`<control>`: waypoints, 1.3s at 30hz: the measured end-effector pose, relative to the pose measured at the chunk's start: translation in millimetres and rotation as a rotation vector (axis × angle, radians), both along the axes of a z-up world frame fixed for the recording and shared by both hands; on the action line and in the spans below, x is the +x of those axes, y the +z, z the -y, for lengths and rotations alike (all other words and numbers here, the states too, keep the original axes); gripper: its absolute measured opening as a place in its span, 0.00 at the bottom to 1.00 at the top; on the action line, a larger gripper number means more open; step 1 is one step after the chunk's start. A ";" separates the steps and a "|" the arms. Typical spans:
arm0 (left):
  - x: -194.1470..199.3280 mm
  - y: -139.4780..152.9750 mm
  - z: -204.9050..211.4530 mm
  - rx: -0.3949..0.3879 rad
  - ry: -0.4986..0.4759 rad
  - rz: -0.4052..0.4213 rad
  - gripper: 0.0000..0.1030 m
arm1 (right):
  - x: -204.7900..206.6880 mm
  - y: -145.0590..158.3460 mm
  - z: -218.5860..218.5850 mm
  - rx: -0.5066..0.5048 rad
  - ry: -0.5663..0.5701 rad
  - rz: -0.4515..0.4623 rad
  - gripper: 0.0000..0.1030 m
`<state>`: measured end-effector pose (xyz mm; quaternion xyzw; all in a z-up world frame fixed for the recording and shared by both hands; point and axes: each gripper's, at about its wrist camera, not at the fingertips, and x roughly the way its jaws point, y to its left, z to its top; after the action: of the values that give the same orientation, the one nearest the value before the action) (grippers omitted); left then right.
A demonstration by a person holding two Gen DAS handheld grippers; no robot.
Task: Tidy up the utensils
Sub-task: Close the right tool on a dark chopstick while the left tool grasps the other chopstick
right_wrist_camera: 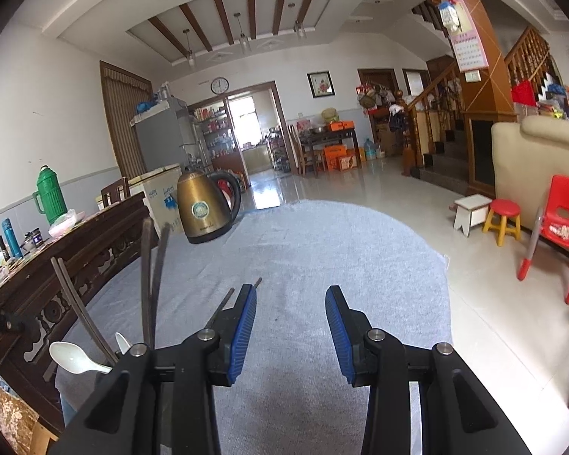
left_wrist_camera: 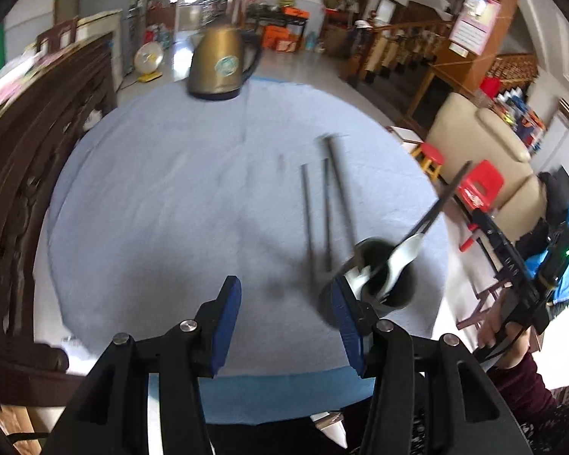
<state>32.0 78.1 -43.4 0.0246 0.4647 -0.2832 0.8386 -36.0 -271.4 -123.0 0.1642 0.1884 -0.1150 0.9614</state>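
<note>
A dark utensil cup [left_wrist_camera: 394, 284] stands on the blue-grey tablecloth [left_wrist_camera: 170, 197] at the right. It holds a white spoon [left_wrist_camera: 402, 254] and dark chopsticks [left_wrist_camera: 442, 197] leaning right. Three dark chopsticks [left_wrist_camera: 324, 208] lie flat on the cloth just left of the cup. My left gripper [left_wrist_camera: 286, 326] is open and empty, its right finger close to the cup. My right gripper [right_wrist_camera: 290, 333] is open and empty above the cloth. In the right wrist view the white spoon [right_wrist_camera: 76, 358] and upright chopsticks [right_wrist_camera: 150, 284] show at lower left; the cup itself is hidden behind the gripper.
A golden electric kettle [left_wrist_camera: 220, 64] stands at the far edge of the table, also seen in the right wrist view [right_wrist_camera: 205, 208]. A dark carved wooden cabinet [left_wrist_camera: 38, 174] runs along the left. A red chair [right_wrist_camera: 561, 223] and stools [right_wrist_camera: 504, 220] stand on the floor to the right.
</note>
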 end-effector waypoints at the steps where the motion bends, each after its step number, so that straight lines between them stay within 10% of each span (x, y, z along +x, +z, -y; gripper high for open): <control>1: 0.0 -8.4 -9.2 0.008 0.033 -0.007 0.49 | 1.7 -3.1 1.2 0.011 0.002 -0.012 0.41; 17: 43.3 -71.3 -41.5 0.069 0.174 -0.114 0.49 | 55.2 -46.8 20.3 0.178 0.085 -0.220 0.40; 28: 96.8 -98.5 -20.6 0.170 0.134 -0.086 0.49 | 198.8 -77.2 42.3 0.345 0.230 -0.407 0.41; 39: 127.6 -103.3 -4.6 0.219 0.082 -0.009 0.46 | 327.2 -98.0 17.0 0.306 0.194 -0.659 0.27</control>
<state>159.6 82.7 -146.7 0.0956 0.4974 -0.1961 0.8397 291.2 -288.5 -221.0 0.2415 0.5172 -0.0408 0.8200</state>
